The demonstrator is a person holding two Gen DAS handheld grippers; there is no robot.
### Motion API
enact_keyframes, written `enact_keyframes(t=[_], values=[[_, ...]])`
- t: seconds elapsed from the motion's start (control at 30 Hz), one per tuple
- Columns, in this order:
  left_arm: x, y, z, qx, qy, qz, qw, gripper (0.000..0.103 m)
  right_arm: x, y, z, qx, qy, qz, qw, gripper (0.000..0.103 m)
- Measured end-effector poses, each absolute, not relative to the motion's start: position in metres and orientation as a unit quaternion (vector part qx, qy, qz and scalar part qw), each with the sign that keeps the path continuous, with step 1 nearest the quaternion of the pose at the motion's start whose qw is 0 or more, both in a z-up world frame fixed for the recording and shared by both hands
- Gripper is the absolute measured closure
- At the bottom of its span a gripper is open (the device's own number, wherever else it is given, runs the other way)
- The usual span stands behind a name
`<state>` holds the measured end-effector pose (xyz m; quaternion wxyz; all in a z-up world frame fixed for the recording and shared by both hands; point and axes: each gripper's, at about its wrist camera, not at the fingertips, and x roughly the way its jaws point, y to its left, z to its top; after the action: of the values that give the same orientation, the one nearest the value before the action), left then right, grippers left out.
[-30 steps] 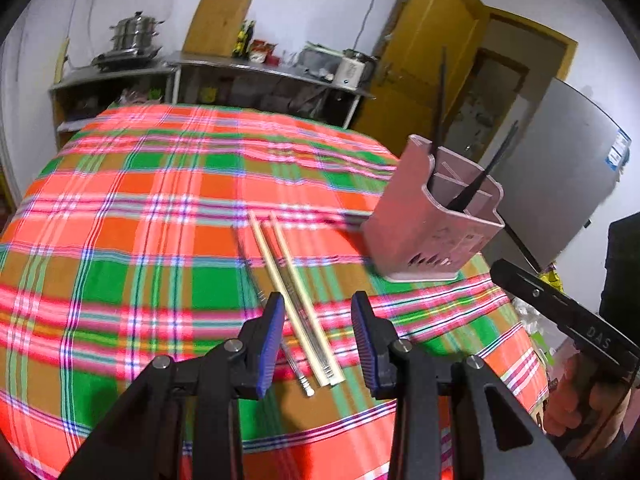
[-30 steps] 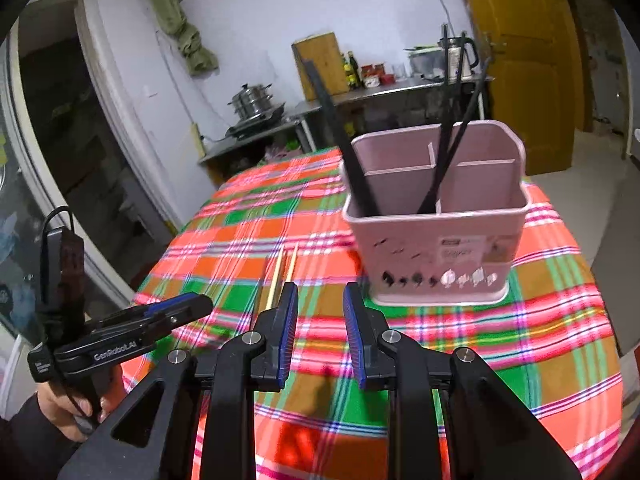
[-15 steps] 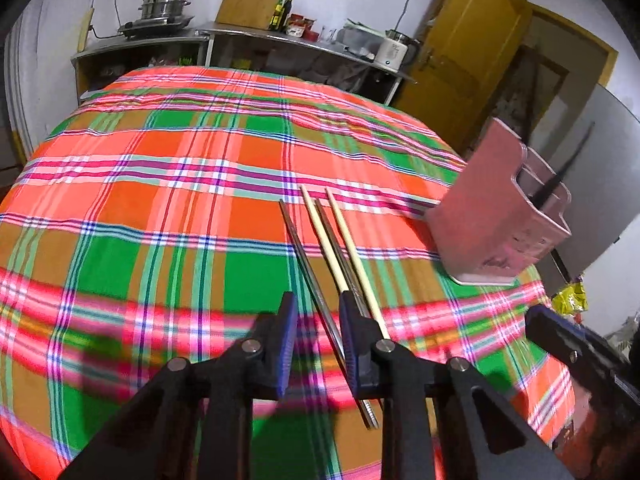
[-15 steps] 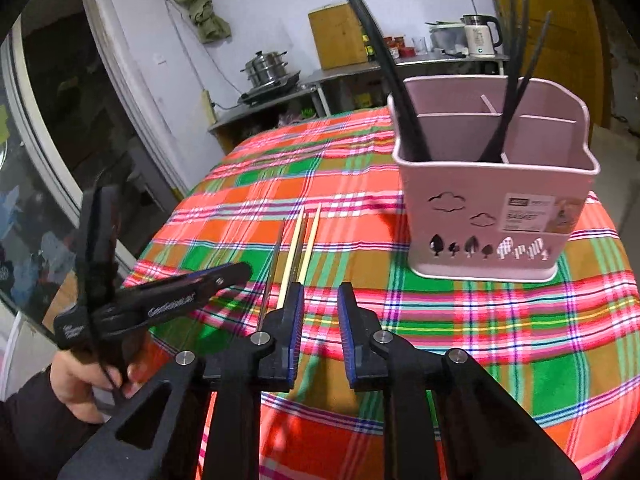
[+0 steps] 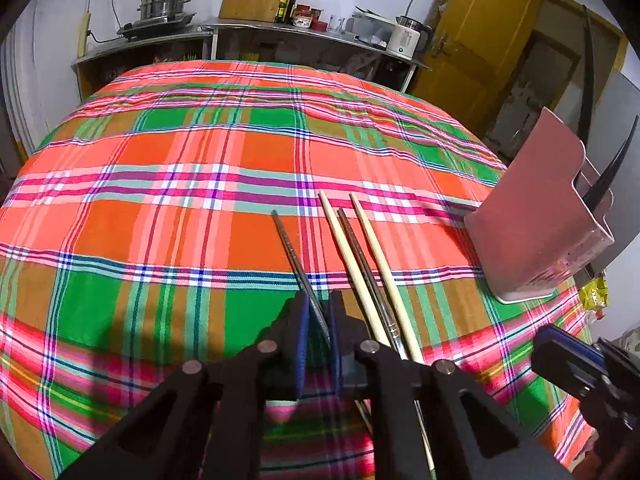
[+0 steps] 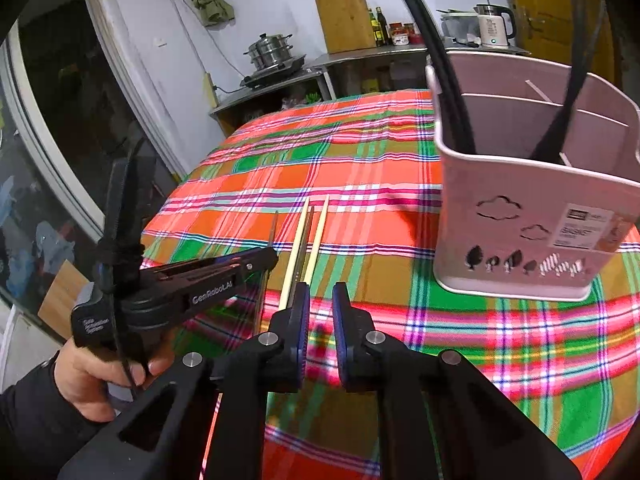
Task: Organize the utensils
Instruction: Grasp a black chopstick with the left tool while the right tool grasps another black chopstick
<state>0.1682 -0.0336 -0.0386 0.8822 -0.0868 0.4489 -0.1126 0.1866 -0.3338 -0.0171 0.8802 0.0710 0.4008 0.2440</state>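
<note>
Metal chopstick [image 5: 294, 254] lies mid-table, left gripper [image 5: 319, 334] closing, pinching its near end. Wooden pair [image 5: 362, 252] just beside. Right gripper [image 6: 320, 336] narrowing on nothing. Pink holder [image 6: 532, 216], label reading "BASKET", near the right edge. "GenRobot.AI" on the left handle.

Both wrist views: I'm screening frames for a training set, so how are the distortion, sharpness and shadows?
Left wrist view: strong fisheye bend with dark corners; the plaid tablecloth is sharp, with a soft shadow ahead of the left gripper. Right wrist view: same curvature; the pink utensil holder is slightly soft, its label unreadable, and the black chopsticks near the lens look stretched.
</note>
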Motion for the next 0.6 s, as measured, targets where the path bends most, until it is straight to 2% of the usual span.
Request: enact_keyframes(t=[0.6], values=[[0.161,0.022,-0.042,-0.118,0.443,-0.091,0.884,0.096,0.259,-0.266,-0.051,0.025,0.441,0.263,0.858,0.097]])
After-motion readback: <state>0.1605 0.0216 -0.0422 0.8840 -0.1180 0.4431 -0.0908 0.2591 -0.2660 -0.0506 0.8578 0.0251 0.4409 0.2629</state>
